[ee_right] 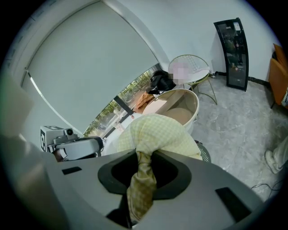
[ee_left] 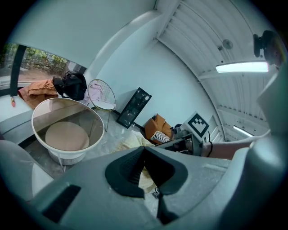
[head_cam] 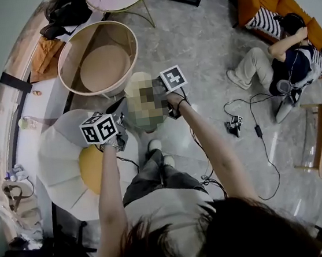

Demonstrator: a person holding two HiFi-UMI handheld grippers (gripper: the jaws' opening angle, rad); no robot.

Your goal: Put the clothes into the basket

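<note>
Standing beyond both sets of fingers, upright on the floor: basket (head_cam: 68, 49), round, pale, open-topped, nothing inside.

Cloth (ee_right: 155, 132): yellow check, bunched and held off the floor between the two grippers, on the near side of the basket and not in it. In the right gripper view its long axis runs along the jaw line. A narrow twisted tail sits between the fingers and widens forward into a rounded mound that points toward the basket. A blur patch covers much of it in the head view.

Right gripper (ee_right: 140, 179): fingers clenched on the cloth's tail.

Left gripper (ee_left: 150, 179): fingers drawn together at the tips, with a pale fold of the cloth pinched in the gap. The basket lies ahead and to their left.
</note>
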